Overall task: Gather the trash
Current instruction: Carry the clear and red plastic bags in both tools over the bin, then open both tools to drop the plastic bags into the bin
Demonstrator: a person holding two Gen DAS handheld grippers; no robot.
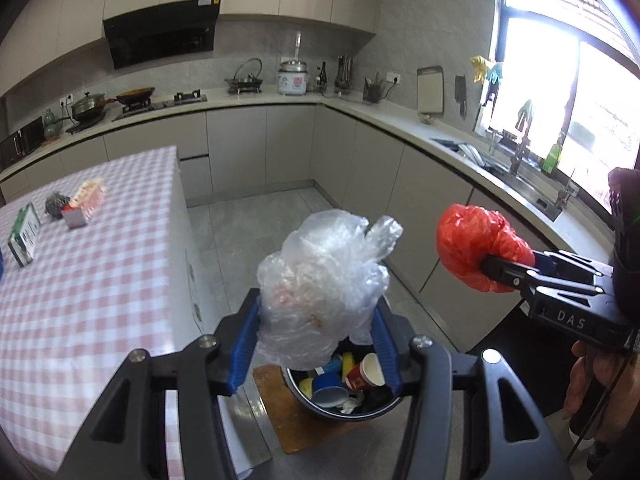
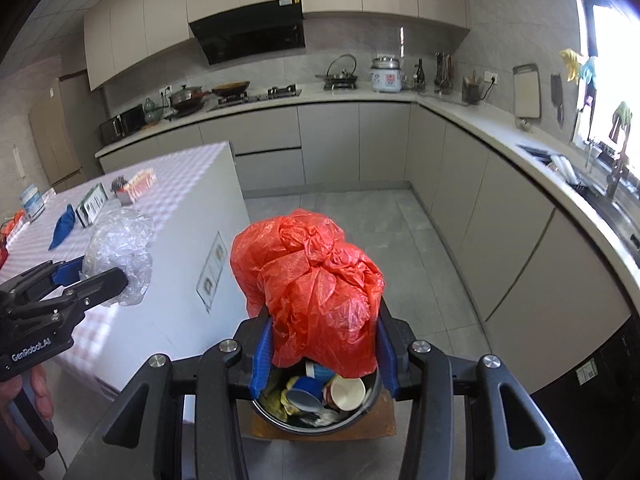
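Observation:
My left gripper (image 1: pixel 318 344) is shut on a crumpled clear plastic bag (image 1: pixel 324 280), held above a round dark trash bin (image 1: pixel 340 412) on the floor. The bin holds paper cups, a blue cup and yellow scraps. My right gripper (image 2: pixel 324 354) is shut on a bunched red plastic bag (image 2: pixel 312 304), also over the trash bin (image 2: pixel 360 412). In the left wrist view the right gripper (image 1: pixel 486 270) with the red bag (image 1: pixel 472 248) hangs to the right. In the right wrist view the left gripper (image 2: pixel 108 280) with the clear bag (image 2: pixel 120 248) is at the left.
A table with a pink checked cloth (image 1: pixel 80 300) stands left of the bin, bearing a green box (image 1: pixel 24 236), a steel scourer (image 1: pixel 56 204) and a red-white pack (image 1: pixel 86 200). A brown mat (image 1: pixel 288 428) lies under the bin. Kitchen counters and a sink (image 1: pixel 520 188) run along the right.

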